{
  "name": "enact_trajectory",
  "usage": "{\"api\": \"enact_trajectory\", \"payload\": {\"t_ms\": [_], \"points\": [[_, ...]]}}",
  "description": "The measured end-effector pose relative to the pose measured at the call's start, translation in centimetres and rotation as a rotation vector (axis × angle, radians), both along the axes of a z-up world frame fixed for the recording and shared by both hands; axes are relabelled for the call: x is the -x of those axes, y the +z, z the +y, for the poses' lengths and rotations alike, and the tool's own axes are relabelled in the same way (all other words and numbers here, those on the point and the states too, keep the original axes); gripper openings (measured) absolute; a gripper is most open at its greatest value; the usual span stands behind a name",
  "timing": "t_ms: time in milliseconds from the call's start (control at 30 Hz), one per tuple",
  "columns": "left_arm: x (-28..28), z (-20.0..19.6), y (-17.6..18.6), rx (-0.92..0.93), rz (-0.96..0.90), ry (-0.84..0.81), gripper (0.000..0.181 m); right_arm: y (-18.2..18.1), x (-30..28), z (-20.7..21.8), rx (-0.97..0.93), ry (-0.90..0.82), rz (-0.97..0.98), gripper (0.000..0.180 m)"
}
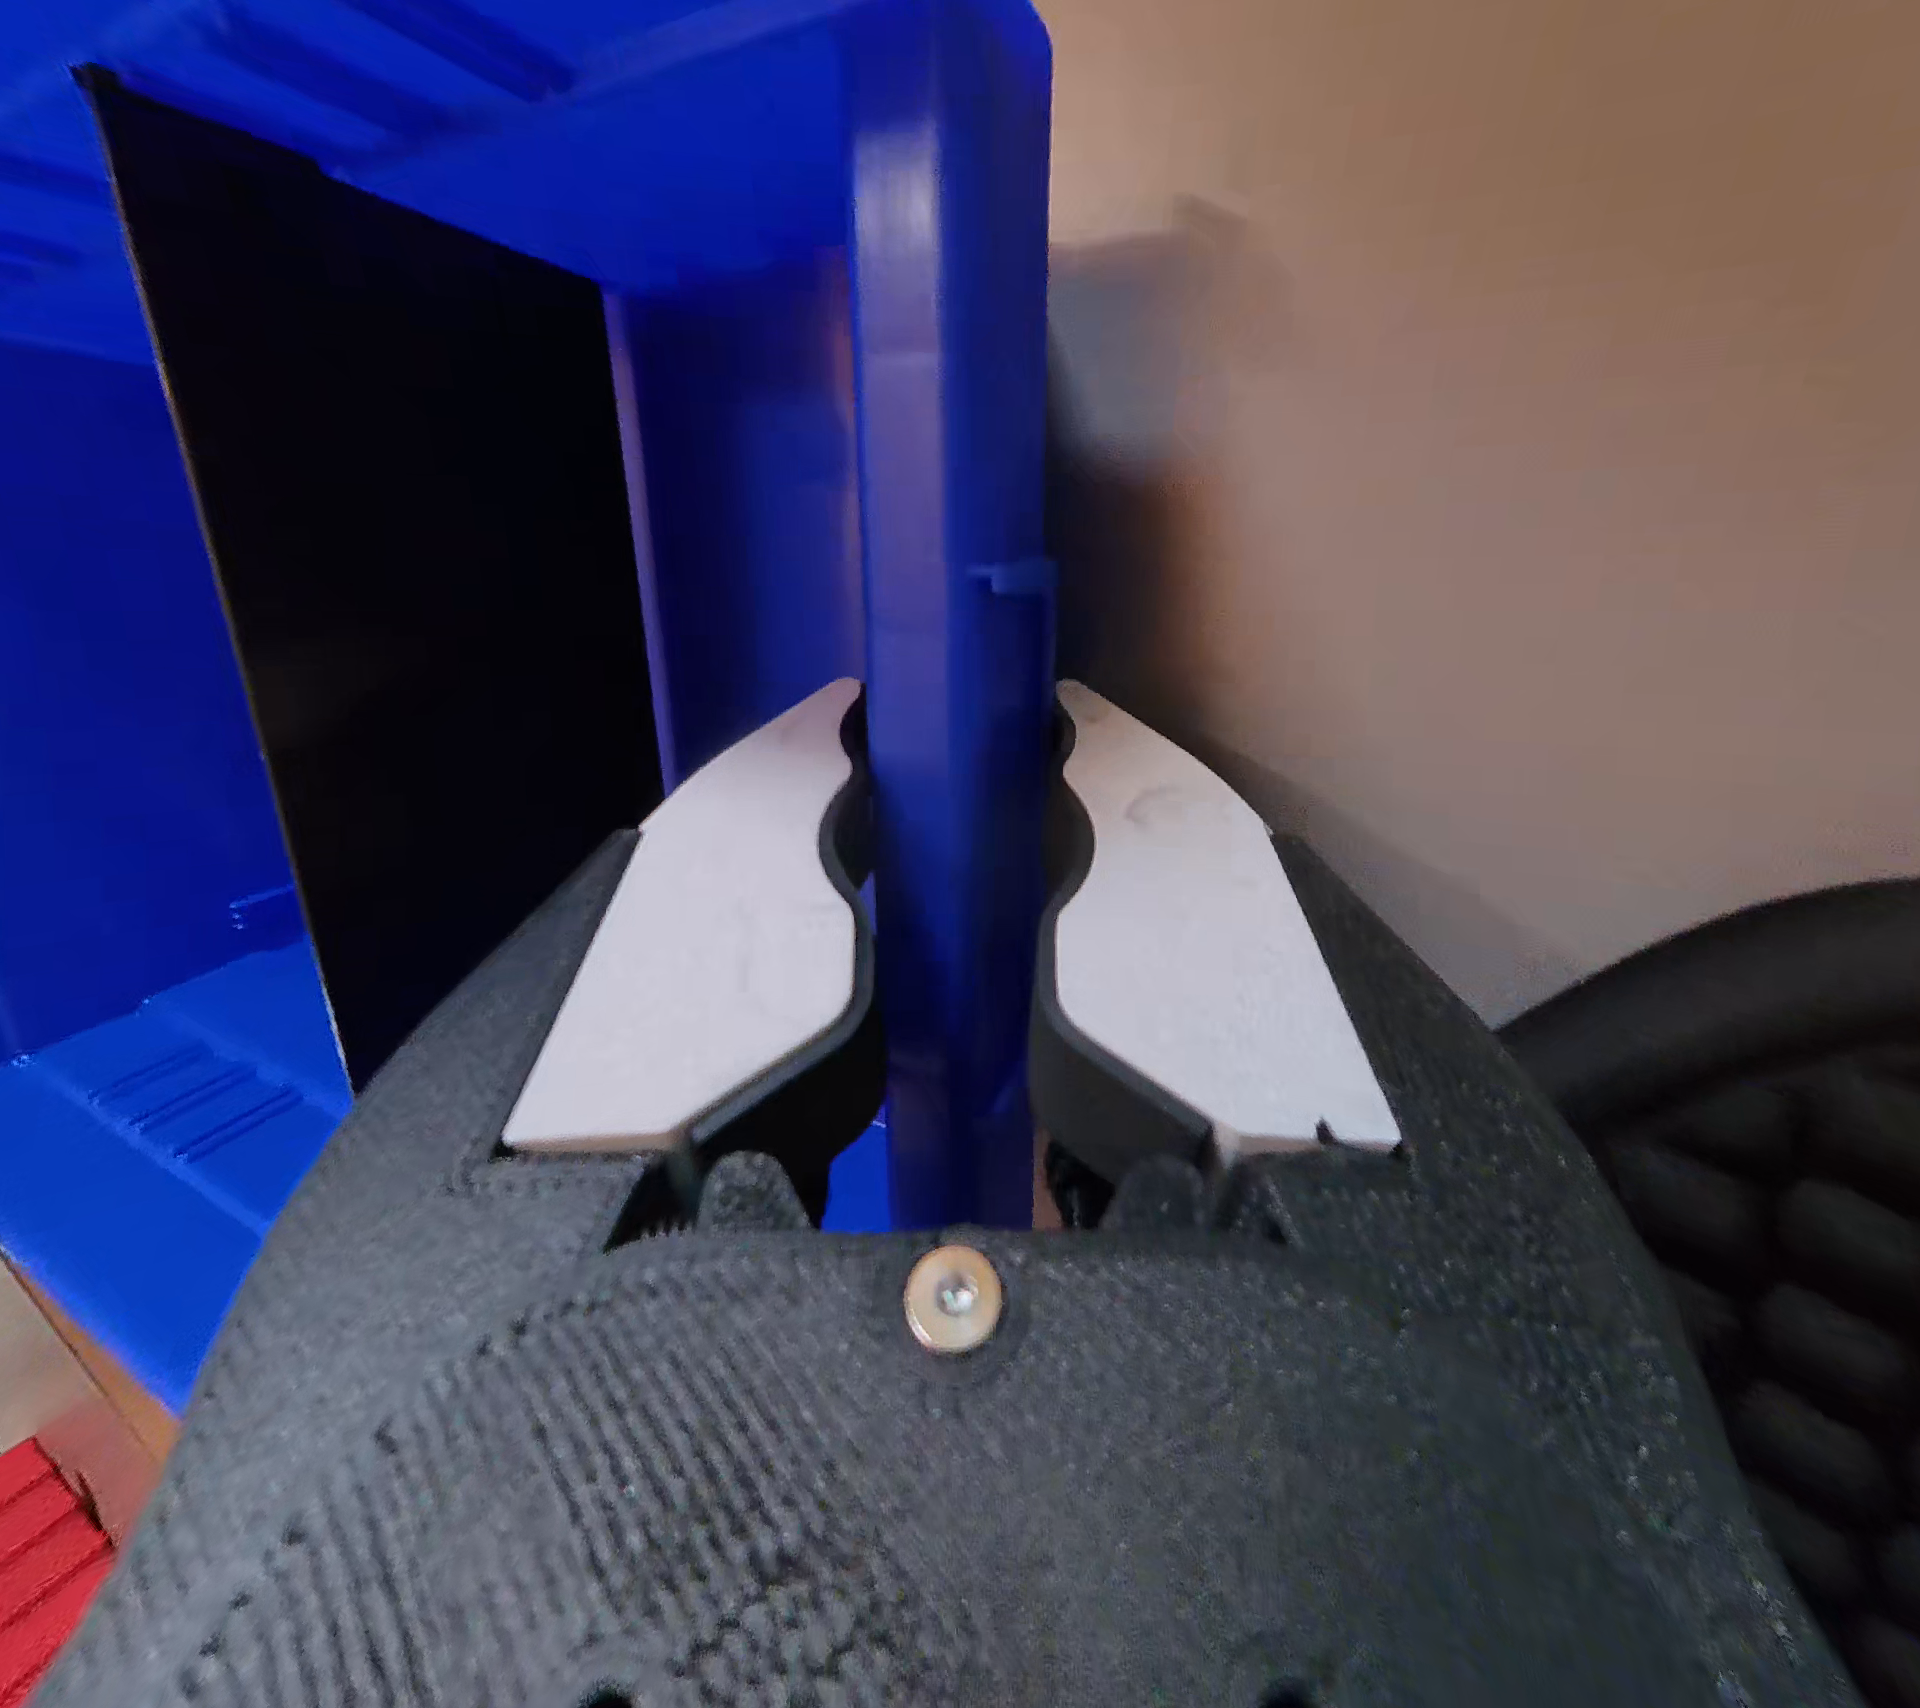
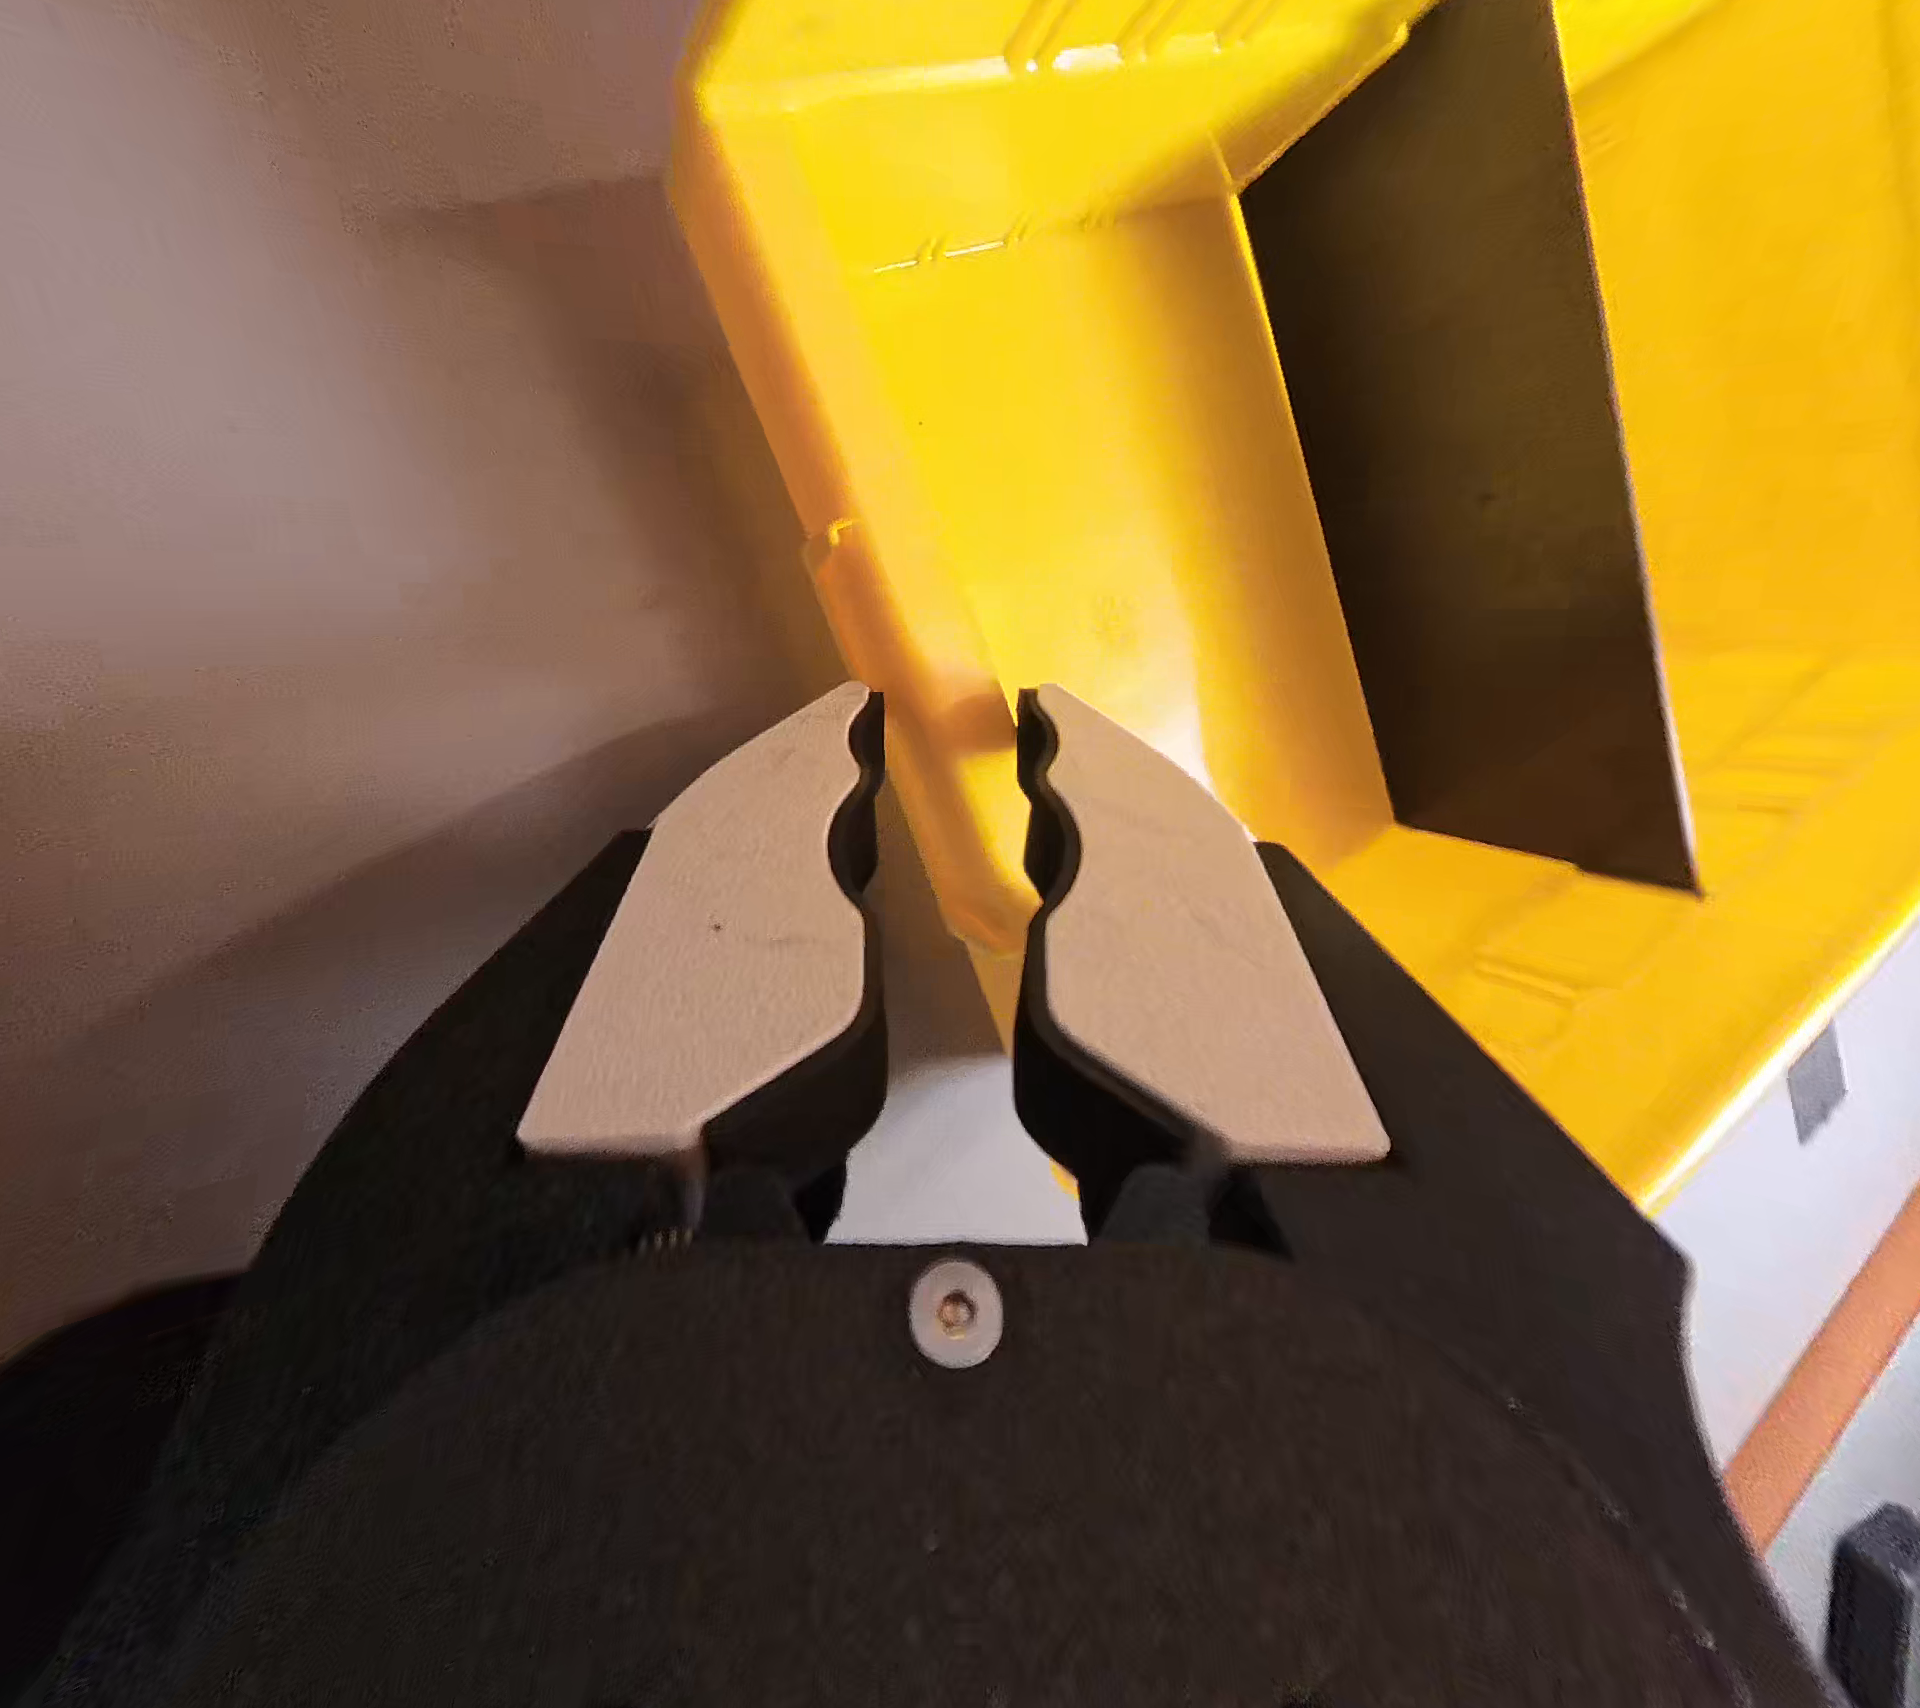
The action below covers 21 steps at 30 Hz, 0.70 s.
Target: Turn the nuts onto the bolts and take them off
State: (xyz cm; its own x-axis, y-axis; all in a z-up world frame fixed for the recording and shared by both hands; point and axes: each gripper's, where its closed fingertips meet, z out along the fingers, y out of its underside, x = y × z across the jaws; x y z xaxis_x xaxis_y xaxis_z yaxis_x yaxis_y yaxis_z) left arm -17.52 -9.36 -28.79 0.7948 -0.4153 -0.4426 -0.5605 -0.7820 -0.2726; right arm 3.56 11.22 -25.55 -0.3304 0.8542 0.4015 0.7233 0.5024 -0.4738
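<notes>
No nuts or bolts show in either view. In the left wrist view my left gripper [image 1: 958, 702] is shut on the side wall of a blue plastic bin [image 1: 951, 411]; the wall runs straight up between the two pale fingers. The bin's inside holds a dark panel [image 1: 395, 536]. In the right wrist view my right gripper [image 2: 951, 702] is shut on the rim at the corner of a yellow plastic bin [image 2: 1039, 370], which is tilted. A dark panel [image 2: 1475, 432] lies inside the yellow bin.
A brown wall or board [image 1: 1455, 308] stands right of the blue bin. A black ribbed object [image 1: 1787, 1191] is at the lower right, a red object [image 1: 42, 1533] at the lower left. A white surface with an orange edge [image 2: 1808, 1367] lies under the yellow bin.
</notes>
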Motion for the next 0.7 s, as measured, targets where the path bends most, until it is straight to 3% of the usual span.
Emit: {"api": "enact_trajectory", "payload": {"t_ms": [567,700], "points": [[4.5,3.7,0.1,-0.052,-0.011,0.073,0.032,-0.1,-2.5,12.0,-0.07,-0.207,-0.005,0.023],[5.7,3.6,0.6,-0.094,-0.043,0.112,0.044,1.7,-2.2,13.2,-0.082,-0.291,0.103,0.029]]}}
